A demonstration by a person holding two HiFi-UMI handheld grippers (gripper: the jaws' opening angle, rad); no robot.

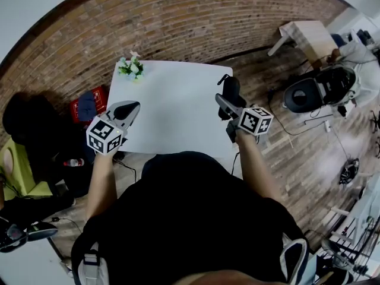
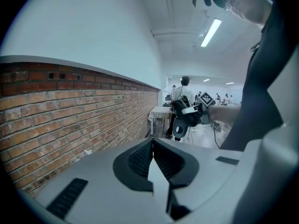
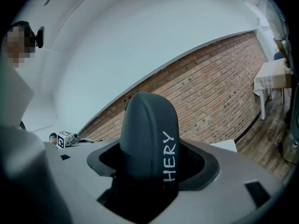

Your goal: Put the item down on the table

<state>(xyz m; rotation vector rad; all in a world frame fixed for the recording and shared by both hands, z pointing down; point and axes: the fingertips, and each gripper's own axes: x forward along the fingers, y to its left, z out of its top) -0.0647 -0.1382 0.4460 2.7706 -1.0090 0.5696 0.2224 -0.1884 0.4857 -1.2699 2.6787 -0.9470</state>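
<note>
Two grippers over white worktop (image 1: pixel 172 108). Right gripper (image 1: pixel 224 104) fingers clamped on dark item (image 3: pixel 145 134), upright between them, at worktop's right edge. Left gripper (image 1: pixel 127 109) fingers together, empty.

The white square table (image 1: pixel 172 108) carries 1 small flower bunch (image 1: pixel 130 67) at its far left corner.
</note>
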